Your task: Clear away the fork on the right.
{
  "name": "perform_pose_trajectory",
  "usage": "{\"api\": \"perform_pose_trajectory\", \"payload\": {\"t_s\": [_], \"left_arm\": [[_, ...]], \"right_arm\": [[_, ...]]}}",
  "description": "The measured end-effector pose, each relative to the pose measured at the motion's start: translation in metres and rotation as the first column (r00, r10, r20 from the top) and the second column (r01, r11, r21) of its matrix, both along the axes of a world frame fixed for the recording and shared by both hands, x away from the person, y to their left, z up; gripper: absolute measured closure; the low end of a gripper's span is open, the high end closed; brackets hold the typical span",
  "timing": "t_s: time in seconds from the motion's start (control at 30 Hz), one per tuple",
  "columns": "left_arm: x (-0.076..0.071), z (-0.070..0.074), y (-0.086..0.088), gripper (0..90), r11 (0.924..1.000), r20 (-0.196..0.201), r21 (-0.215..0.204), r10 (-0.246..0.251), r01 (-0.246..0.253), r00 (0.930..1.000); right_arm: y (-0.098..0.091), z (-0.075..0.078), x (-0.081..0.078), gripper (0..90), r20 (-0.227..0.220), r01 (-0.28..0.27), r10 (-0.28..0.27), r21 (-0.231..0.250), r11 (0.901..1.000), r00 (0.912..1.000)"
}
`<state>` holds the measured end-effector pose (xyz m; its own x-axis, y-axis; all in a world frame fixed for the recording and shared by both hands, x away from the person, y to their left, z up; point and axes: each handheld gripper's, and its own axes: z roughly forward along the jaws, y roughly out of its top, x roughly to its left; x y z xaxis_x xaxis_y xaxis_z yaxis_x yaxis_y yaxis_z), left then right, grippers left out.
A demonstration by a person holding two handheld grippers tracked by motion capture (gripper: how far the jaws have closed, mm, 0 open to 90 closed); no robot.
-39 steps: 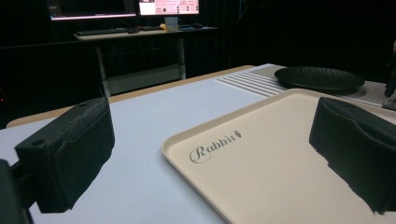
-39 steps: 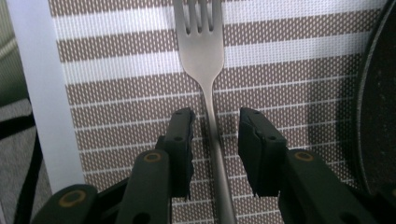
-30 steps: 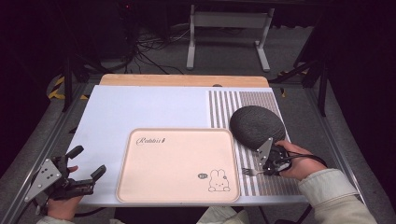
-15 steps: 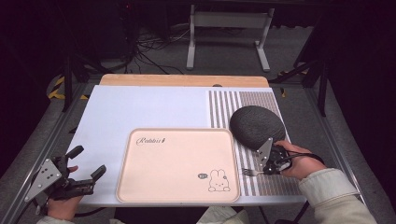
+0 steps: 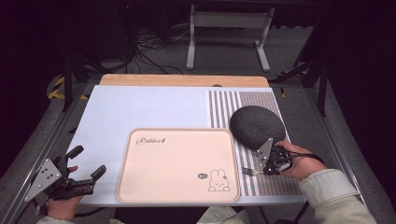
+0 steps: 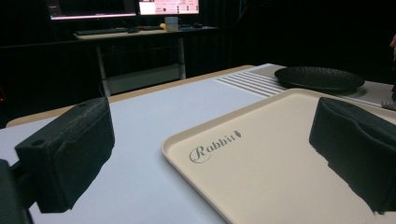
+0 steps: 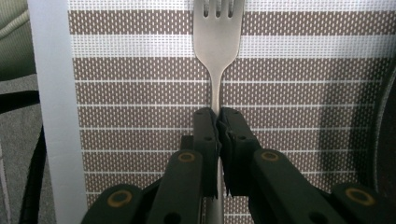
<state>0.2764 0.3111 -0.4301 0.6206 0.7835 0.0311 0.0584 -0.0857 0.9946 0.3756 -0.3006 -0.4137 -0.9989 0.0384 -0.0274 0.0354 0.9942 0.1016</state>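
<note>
Right gripper (image 7: pixel 217 122): my jaws have just closed, pinching the fork (image 7: pixel 216 42) by its handle, ready to lift.
Fork: flat on the striped placemat (image 7: pixel 299 93), beside the tray (image 5: pixel 177 163).
Left gripper (image 5: pixel 86 163): jaws apart, idle, holding nothing.

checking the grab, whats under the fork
The striped placemat lies under the fork. The right tongs cover the handle's lower part and the mat beneath it.

Dark room, grey floor (image 5: pixel 299 56), lit monitors (image 6: pixel 168 6)
</note>
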Motion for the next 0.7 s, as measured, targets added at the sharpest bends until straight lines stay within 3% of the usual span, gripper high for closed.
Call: {"api": "perform_pose_trajectory", "payload": {"t_s": [0.27,0.7], "left_arm": [[0.000,0.000,0.000,0.7,1.0000,-0.007,0.001,-0.001,0.001,1.0000],[0.000,0.000,0.000,0.8,1.0000,-0.007,0.003,-0.002,0.002,1.0000]], "right_arm": [[0.001,0.003,-0.001,85.8,-0.014,0.015,-0.015,0.012,0.9998,0.9998],[0.000,0.030,-0.006,85.9,0.047,0.057,-0.063,0.119,0.9912,0.9969]]}}
